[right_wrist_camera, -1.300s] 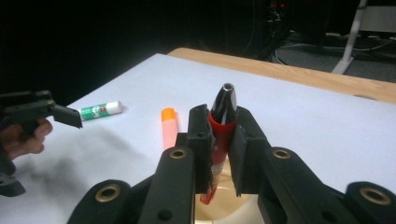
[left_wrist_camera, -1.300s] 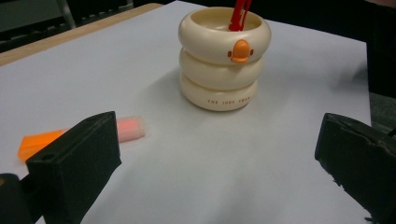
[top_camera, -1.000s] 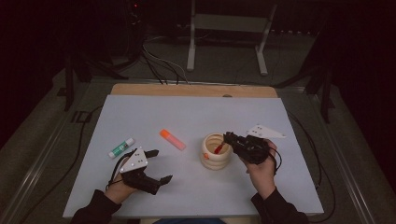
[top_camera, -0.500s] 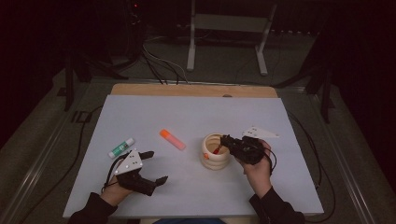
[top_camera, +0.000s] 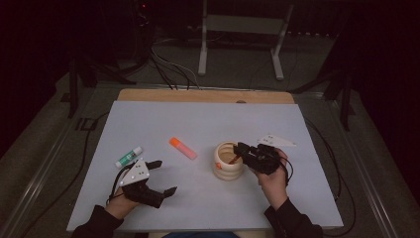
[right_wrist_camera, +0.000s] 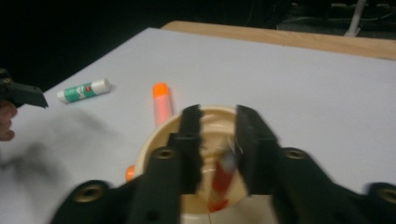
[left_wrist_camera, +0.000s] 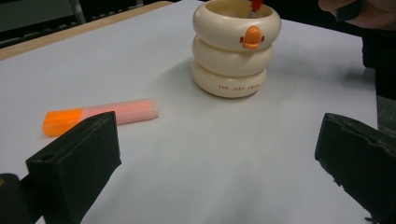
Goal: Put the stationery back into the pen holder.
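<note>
over the cream ringed cup, the right gripper has just been parting its jaws, and the red pen between them now stands loose inside the cup, no pad pressing it. a second ago the jaws were pinched on that pen at the rim, so the drop-in looks done and the next item is due. the left gripper rests low on the white table, jaws spread wide, nothing between them. count: one cup, one red pen in it, one orange highlighter and one glue stick lying on the table, two grippers.
</note>
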The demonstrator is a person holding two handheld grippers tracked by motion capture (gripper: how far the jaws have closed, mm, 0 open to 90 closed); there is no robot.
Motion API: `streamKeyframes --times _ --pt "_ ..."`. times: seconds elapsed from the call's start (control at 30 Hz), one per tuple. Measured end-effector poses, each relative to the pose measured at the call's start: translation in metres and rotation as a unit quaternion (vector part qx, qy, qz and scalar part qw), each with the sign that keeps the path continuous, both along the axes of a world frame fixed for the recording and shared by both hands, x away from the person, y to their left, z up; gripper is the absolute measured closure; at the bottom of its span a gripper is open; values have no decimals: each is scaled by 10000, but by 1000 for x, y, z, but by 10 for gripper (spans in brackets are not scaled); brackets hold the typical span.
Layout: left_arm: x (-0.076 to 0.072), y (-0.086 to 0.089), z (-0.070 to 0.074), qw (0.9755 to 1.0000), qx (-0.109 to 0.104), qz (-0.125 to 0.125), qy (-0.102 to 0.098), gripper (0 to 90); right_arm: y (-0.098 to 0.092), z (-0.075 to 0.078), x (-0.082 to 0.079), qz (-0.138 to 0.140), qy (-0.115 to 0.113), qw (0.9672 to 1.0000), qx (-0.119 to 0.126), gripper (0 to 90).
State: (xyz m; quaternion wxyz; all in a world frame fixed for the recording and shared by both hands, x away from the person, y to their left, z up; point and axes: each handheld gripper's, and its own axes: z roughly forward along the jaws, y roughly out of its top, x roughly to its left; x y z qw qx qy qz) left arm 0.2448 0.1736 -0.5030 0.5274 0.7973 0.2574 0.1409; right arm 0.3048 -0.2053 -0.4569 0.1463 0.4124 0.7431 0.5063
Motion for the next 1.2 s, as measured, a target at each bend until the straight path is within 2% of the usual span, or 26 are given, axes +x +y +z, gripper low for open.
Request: streamKeyframes --times 0.03,0.13,0.33,0.4,0.5,0.67,0.87,0.93,1.0,1.1,1.2 --pt "0 0 0 10000 -2 -2 -7 7 0 1 0 6 -33 10000 52 550" --pt "0 0 1 10000 -3 -5 -12 7 -1 7 -3 -35 -203 9998 85 407" --pt "-1 0 1 10000 -10 -33 -14 6 -7 23 -11 -99 -504 9985 179 222" --pt "-1 0 2 10000 -24 -26 -35 6 -11 27 -13 29 -526 9983 236 127" --pt "-1 0 2 10000 -52 -22 -35 6 -19 31 -17 199 -591 9975 341 54" --pt "-1 0 4 10000 -61 -49 -59 6 -31 31 -24 358 -608 9966 431 7" --pt "1 0 7 9999 -76 -75 -84 6 -41 23 -33 426 -579 9963 466 7" --pt "1 0 8 9999 -83 -81 -101 6 -45 20 -36 392 -683 9958 466 8" --pt "2 0 10 9999 -98 -91 -100 6 -48 17 -38 419 -682 9954 521 8" --pt "2 0 12 9998 -122 -119 -121 6 -52 13 -40 347 -739 9956 471 9" --pt "2 2 17 9996 -192 -165 -104 6 -54 9 -42 414 -755 9953 448 9"
